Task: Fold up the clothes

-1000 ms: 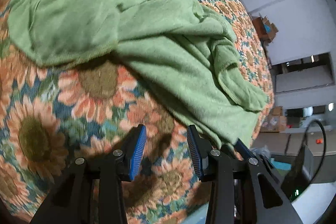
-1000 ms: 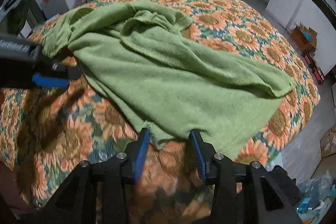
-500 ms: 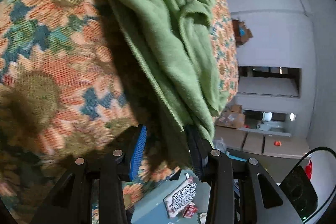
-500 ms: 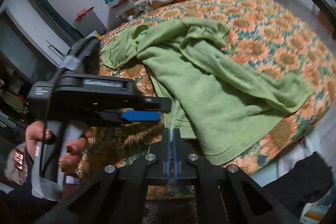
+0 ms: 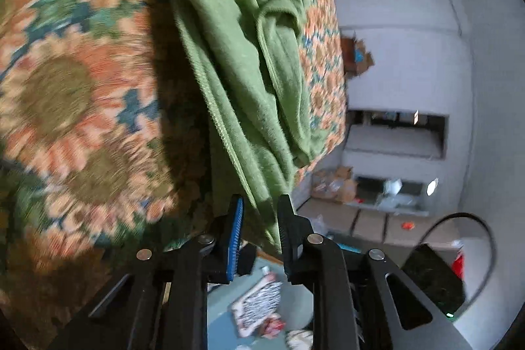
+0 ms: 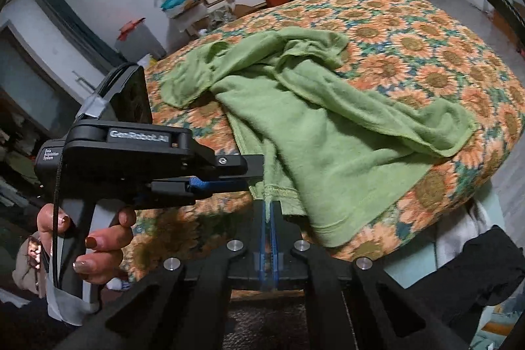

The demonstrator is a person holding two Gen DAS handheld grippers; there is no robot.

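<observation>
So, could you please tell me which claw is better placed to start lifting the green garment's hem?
Right claw: already shut on the green garment hem. Left claw straddles the edge, not yet shut.

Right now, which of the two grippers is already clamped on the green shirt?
The right gripper: its jaws are shut on the green shirt hem. The left gripper has fabric between its fingers but a gap shows.

At lower centre the right gripper (image 6: 269, 212) pinches the green garment's (image 6: 331, 133) hem; the left gripper (image 6: 252, 174) reaches in from the left over the sunflower bed (image 6: 426, 31).
</observation>
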